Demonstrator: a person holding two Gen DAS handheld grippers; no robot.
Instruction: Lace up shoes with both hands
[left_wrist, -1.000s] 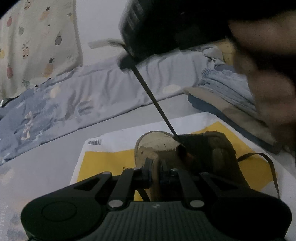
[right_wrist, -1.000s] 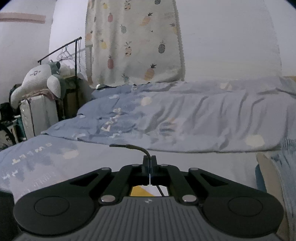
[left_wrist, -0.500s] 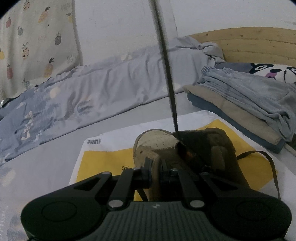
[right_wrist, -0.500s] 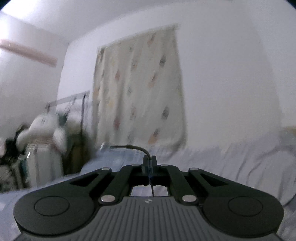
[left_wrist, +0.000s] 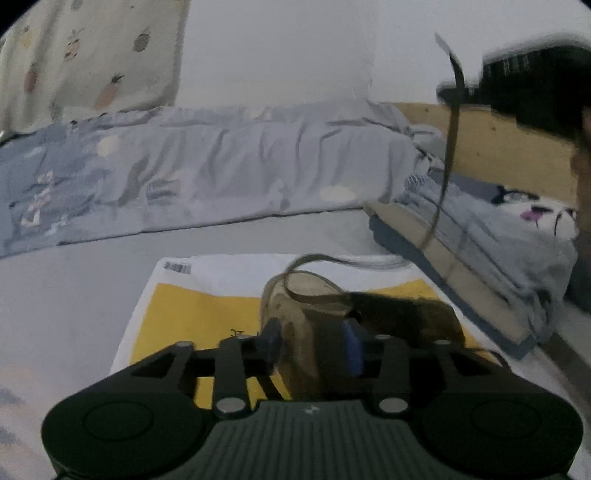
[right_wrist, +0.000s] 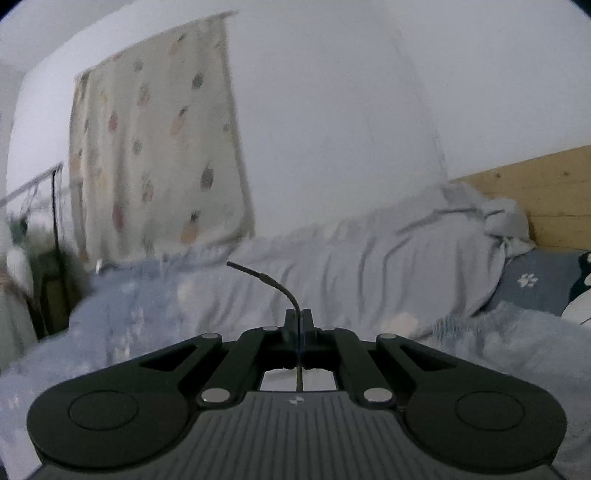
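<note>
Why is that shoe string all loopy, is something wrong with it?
Nothing is broken. The shoelace hangs slack from the right gripper, high up, and curls in a loose loop over the shoe, which the open left gripper straddles. It simply isn't pulled tight.

We hold our black two-finger left gripper (left_wrist: 313, 345) low with fingers spread apart; our black right gripper (right_wrist: 298, 325) is raised, fingers pressed together.

A: How many of each?
B: One shoe (left_wrist: 332, 314), one lace (left_wrist: 448, 147), two grippers: left (left_wrist: 312, 341), right (right_wrist: 298, 325)
A: And under it?
B: One mailer (left_wrist: 177, 295)
</note>
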